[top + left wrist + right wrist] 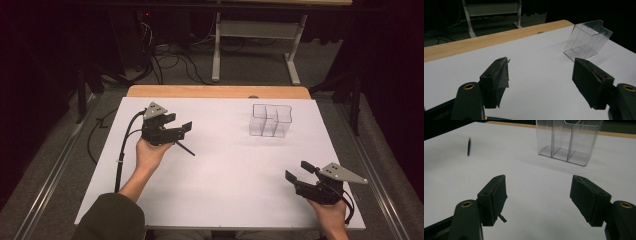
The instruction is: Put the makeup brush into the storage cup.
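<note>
A clear plastic organizer (270,120) with several compartments stands empty on the white table top (225,165) at the back right. A dark pencil (185,148) lies flat just right of the person's left hand. My left gripper (181,122) hovers above the pencil's far end, open and empty. In the left gripper view my left gripper (541,62) faces the organizer (586,40) across bare white surface. My right gripper (299,171) is open at the front right. Beyond my right gripper (538,179) in its own view are the organizer (567,140) and the pencil (469,146).
A wooden strip (215,91) runs along the table's far edge. Behind it on the floor are black cables (170,62) and a white table frame (255,45). Metal rails (55,165) run along both sides of the table.
</note>
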Tool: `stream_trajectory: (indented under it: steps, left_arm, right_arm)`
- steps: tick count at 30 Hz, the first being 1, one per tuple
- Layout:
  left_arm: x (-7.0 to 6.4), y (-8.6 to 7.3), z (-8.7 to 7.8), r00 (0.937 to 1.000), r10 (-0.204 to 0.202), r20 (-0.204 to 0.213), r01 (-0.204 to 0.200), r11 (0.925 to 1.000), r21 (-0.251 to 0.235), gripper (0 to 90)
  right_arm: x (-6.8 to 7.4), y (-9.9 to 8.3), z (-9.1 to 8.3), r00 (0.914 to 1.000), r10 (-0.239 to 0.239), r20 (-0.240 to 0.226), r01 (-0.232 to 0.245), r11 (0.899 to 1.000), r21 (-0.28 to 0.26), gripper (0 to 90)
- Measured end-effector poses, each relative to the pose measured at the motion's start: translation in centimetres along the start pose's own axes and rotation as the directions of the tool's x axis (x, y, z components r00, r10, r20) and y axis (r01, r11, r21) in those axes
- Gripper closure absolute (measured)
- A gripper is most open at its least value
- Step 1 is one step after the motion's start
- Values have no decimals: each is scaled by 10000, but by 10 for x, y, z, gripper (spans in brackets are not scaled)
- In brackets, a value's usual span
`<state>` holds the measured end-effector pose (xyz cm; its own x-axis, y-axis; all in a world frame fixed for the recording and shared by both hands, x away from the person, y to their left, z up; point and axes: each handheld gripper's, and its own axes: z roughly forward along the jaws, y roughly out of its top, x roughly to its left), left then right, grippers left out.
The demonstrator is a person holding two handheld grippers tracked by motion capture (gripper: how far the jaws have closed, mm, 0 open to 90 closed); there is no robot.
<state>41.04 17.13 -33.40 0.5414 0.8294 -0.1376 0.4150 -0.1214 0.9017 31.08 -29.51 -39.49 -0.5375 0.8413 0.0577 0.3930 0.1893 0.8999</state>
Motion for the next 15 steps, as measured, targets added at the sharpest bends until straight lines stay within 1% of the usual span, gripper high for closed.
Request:
stream_trajectory:
  steps: [3, 8, 11, 15]
  left_arm:
    - [1, 1, 3, 9999, 107, 17, -108, 9999, 93, 292]
    - [4, 1, 7, 10000, 27, -56, -27, 9999, 106, 289]
    - [6, 2, 8, 9998, 29, -184, -25, 9998, 207, 288]
    - [7, 4, 8, 9998, -44, -207, 50, 9995, 303, 287]
  right_arm:
    - [0, 0, 0, 10000, -9, -25, 9, 10000, -1, 307]
    - [0, 0, 0, 10000, -21, -73, 21, 10000, -5, 306]
    - [0, 0, 1, 10000, -7, -80, 7, 10000, -3, 306]
    - [0, 0, 1, 10000, -30, -94, 30, 10000, 19, 306]
